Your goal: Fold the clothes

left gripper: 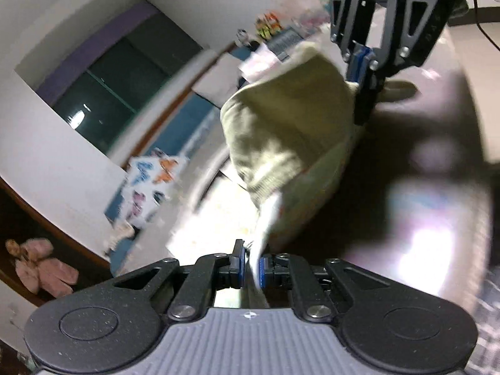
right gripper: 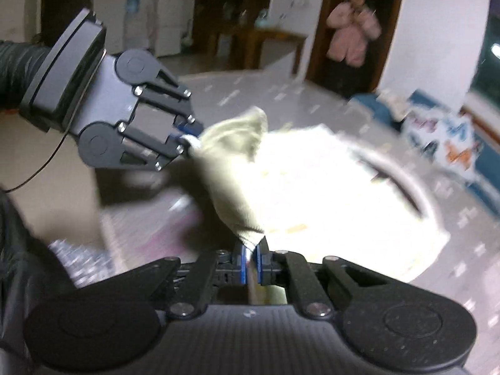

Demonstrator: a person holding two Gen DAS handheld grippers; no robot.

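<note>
Left tongs (left gripper: 251, 264) pinched tight on the pale edge of an olive garment (left gripper: 281, 131); right tongs (right gripper: 250, 261) clamped on another corner. Garment hangs stretched between both, lifted above the counter (left gripper: 431, 218). Blurry.

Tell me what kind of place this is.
Probably a lived-in home, likely a living area. There is a wooden table and a white fridge at the back, a dark window, and a person in a pink coat in a doorway.
</note>
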